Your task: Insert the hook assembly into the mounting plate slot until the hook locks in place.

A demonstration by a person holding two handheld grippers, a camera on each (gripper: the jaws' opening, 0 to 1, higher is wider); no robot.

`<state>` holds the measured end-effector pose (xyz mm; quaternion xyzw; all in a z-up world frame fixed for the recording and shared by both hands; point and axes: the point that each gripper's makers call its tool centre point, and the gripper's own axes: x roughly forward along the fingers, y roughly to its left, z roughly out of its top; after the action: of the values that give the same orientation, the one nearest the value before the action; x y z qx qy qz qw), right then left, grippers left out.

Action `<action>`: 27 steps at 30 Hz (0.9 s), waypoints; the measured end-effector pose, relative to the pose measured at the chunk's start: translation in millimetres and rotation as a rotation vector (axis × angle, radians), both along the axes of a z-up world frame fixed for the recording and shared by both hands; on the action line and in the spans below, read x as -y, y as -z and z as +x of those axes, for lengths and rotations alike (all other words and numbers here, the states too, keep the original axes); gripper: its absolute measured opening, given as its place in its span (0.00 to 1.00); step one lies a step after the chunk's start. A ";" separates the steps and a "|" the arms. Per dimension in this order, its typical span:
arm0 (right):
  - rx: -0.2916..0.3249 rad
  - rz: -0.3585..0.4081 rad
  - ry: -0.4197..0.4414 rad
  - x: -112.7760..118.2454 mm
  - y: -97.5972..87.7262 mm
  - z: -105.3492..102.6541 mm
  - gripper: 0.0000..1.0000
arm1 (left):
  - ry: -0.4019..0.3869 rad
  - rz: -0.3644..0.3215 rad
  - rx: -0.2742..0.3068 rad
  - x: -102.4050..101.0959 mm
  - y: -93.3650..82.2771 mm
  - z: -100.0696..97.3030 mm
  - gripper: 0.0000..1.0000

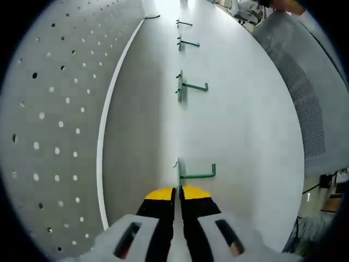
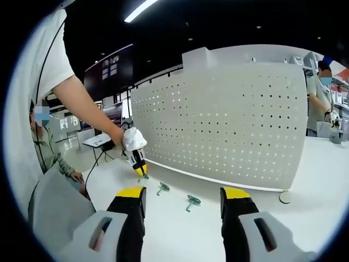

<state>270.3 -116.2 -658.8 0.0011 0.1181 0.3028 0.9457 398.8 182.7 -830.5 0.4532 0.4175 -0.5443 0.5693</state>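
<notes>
Four green wire hooks lay in a line up the centre of the left gripper view on the white tabletop: nearest hook (image 1: 191,173) just above the jaws, then (image 1: 185,87), (image 1: 184,42), (image 1: 181,23) toward the top. White pegboard mounting plate (image 1: 54,114) filled the left side, standing upright, apart from the hooks.

Bright overhead light, table (image 1: 245,125) glare, fisheye edges warped

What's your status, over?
Left gripper shut on nearest hook. Right gripper open, empty. Pegboard upright beyond; path unobstructed.
</notes>
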 end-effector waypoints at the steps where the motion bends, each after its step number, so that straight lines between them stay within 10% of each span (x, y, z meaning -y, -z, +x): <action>1: 0.000 -0.001 0.001 0.2 0.3 0.0 0.52 | 0.003 0.001 0.001 0.1 0.0 0.0 0.04; 27: -0.002 0.004 0.004 1.3 0.4 0.5 0.52 | -0.069 -0.087 0.056 3.5 -9.5 6.3 0.03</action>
<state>270.8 -117.5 -659.2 0.0036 0.1186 0.3010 0.9462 405.1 179.2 -821.0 0.4283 0.3926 -0.5293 0.6183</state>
